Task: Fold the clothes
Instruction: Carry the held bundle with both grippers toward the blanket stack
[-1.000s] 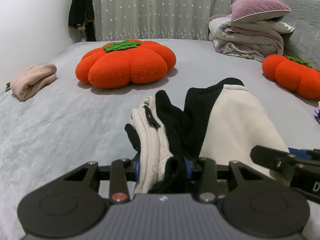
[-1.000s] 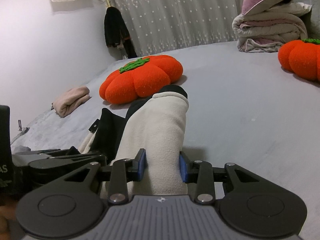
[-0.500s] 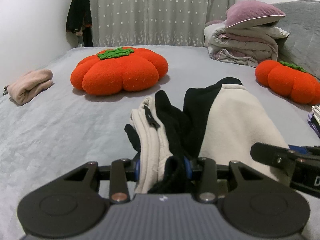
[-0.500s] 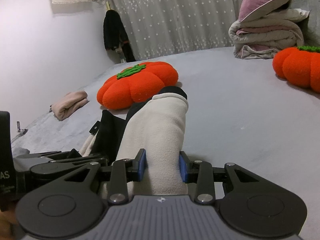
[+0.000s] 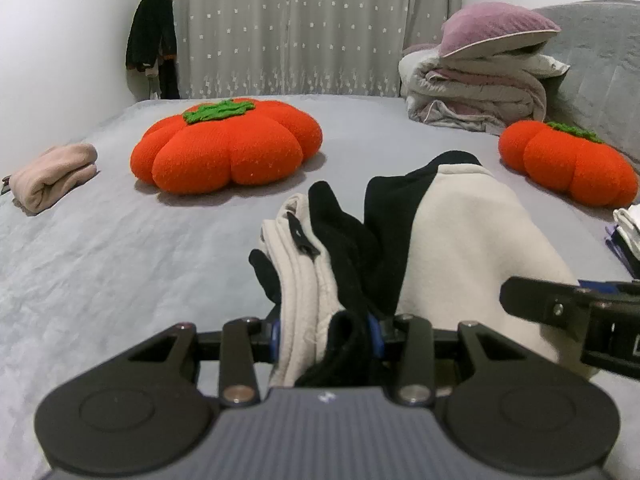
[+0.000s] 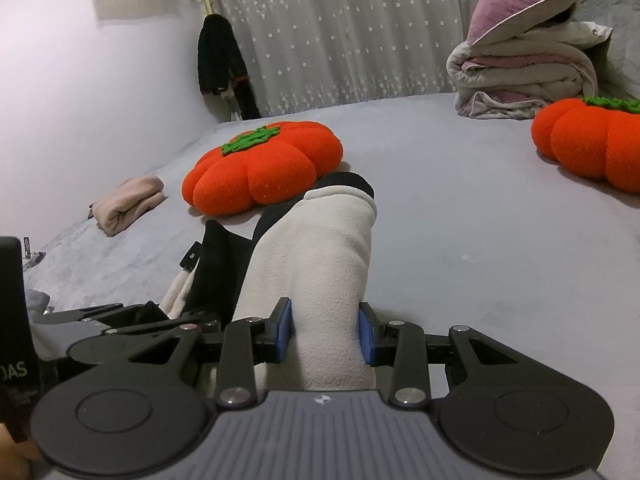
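Both grippers are squeezed shut on the same cream and black fleece jacket point(image 5: 460, 240). The left gripper point(image 5: 326, 334) pinches a thick bunch of cream and black layers, and the right gripper point(image 6: 326, 338) pinches a fat cream roll of it. The jacket is bunched between them, just above the grey bed point(image 5: 120, 260); its far end seems to hang near the sheet, but I cannot tell if it touches. It looks partly folded, held on both sides. To do this well, keep both grips tight and level, move the two hands together, and lay the cloth down flat so the layers do not slip or twist. The big orange pumpkin cushion point(image 5: 226, 146) sits ahead, so stop short of it. A smaller pumpkin cushion point(image 5: 568, 166) is off to the right, a rolled pink cloth point(image 5: 52, 176) to the left, and a stack of bedding with a purple pillow point(image 5: 480, 76) far back. A small pile of clothes point(image 5: 628, 232) peeks in at the right edge.
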